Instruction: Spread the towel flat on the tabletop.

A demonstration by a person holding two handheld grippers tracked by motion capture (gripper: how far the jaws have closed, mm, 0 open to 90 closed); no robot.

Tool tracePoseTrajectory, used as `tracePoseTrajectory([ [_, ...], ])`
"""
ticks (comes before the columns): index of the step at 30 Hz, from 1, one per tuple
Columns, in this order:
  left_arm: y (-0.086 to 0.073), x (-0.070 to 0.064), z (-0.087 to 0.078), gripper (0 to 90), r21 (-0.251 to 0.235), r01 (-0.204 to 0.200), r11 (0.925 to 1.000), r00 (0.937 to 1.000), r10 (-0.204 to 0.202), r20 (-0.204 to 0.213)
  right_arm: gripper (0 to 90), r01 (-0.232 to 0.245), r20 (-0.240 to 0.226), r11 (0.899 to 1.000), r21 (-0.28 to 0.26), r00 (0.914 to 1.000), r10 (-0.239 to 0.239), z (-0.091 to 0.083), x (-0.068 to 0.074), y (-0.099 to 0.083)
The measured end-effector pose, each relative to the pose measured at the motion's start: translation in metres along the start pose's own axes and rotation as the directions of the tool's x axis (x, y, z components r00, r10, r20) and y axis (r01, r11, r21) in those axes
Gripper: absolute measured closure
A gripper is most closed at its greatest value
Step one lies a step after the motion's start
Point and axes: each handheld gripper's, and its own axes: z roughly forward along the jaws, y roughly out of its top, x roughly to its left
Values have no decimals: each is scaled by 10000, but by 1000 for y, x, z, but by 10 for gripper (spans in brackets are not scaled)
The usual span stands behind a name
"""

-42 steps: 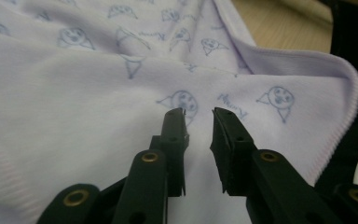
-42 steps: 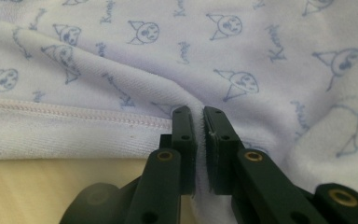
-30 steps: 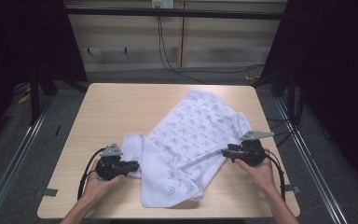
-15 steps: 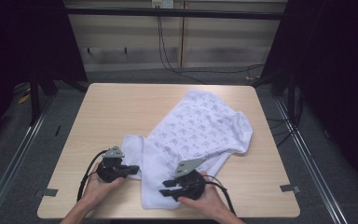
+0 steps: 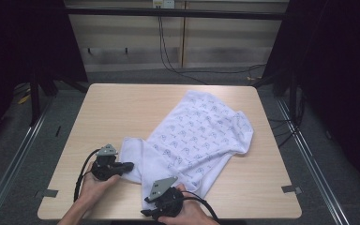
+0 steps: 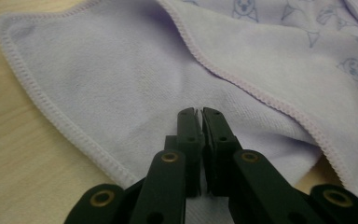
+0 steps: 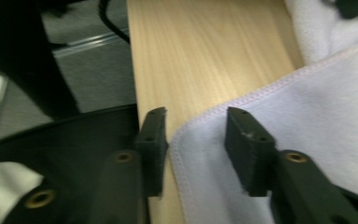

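Lavender towel lay across the counter, the left gripper pinching its lower-left flap with closed fingers while the right gripper straddled its bottom corner, fingers wide.

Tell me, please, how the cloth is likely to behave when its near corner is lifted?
The cloth lies rumpled and folded over itself, so it will probably droop limply. Its looped, terry-like face should give the fingers grip rather than slip. It looks thin, so likely light, dragging across the table.
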Motion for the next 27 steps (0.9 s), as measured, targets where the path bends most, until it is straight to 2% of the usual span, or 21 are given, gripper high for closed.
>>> tracePoseTrajectory([
  [1, 0, 0, 0, 865, 15, -29, 10000, 10000, 29, -30, 679, 150, 132, 9999, -44, 9998, -149, 0, 0, -1],
  [2, 0, -2, 0, 864, 37, -39, 10000, 10000, 39, -50, 799, 10, 371, 10000, -78, 9993, -8, 0, -3, -1],
  [3, 0, -2, 0, 864, 90, -80, 9999, 10000, 80, -30, 799, 10, 371, 10000, -78, 9993, -8, 0, -3, -1],
  [4, -1, -4, 0, 864, 117, -105, 9999, 9999, 105, -34, 859, -346, 244, 9994, -55, 9991, 347, -2, -8, -2],
  [5, -2, -4, -1, 864, 127, -118, 9998, 9999, 118, -20, 859, -346, 244, 9994, -55, 9991, 347, -2, -8, -2],
  [6, -2, -5, -1, 864, 156, -117, 9998, 9999, 117, 9, 866, -646, 104, 9979, -88, 9979, 647, -4, -10, -4],
  [7, -3, -6, -2, 864, 148, -149, 9998, 9999, 148, 71, 866, -646, 104, 9979, -88, 9979, 647, -4, -10, -4],
  [8, -4, -6, -2, 864, 176, -178, 9997, 9997, 176, 141, 867, -911, -103, 9958, -113, 9958, 910, -7, -11, -4],
  [10, -6, -9, -4, 864, 196, -217, 9996, 9995, 212, 231, 867, -1249, -257, 9912, -441, 9920, 1239, -21, -14, -1],
  [11, -7, -11, -4, 864, 232, -209, 9995, 9994, 203, 262, 867, -1284, -96, 9881, -849, 9917, 1281, -39, -19, 3],
  [12, -8, -13, -5, 864, 288, -225, 9993, 9993, 217, 288, 867, -1284, -96, 9881, -849, 9917, 1281, -39, -19, 3],
  [13, -9, -15, -6, 864, 302, -186, 9994, 9992, 175, 358, 867, -1520, 44, 9812, -1186, 9881, 1536, -58, -26, 4],
  [14, -10, -19, -6, 864, 400, -314, 9987, 9985, 295, 455, 867, -1535, 385, 9781, -1408, 9863, 1603, -71, -31, 2],
  [16, -12, -28, -7, 864, 576, -534, 9969, 9971, 501, 575, 867, -1626, 519, 9750, -1514, 9837, 1722, -79, -35, 0],
  [18, -13, -34, -9, 856, 700, -751, 9947, 9955, 707, 635, 867, -1862, 960, 9680, -1681, 9742, 2041, -98, -44, -10],
  [21, -12, -33, -12, 821, 556, -612, 9966, 9945, 561, 879, 866, -2401, 1532, 9499, -1999, 9499, 2724, -124, -60, -32],
  [22, -10, -30, -14, 812, 326, -535, 9980, 9948, 504, 890, 867, -2475, 1713, 9473, -2034, 9436, 2833, -131, -65, -38],
  [23, -8, -25, -17, 786, 91, -424, 9991, 9960, 416, 791, 867, -2691, 2059, 9407, -2068, 9279, 3107, -142, -73, -52],
  [24, -5, -19, -20, 786, -151, -208, 9997, 9977, 217, 643, 867, -2691, 2059, 9407, -2068, 9279, 3107, -142, -73, -52],
  [25, -1, -10, -23, 772, -440, 86, 9990, 9990, -67, 435, 867, -2833, 2086, 9348, -2144, 9217, 3272, -146, -76, -58],
  [27, 4, 5, -26, 748, -719, 421, 9965, 9991, -418, 53, 866, -3007, 2251, 9301, -2110, 9110, 3456, -152, -80, -67],
])
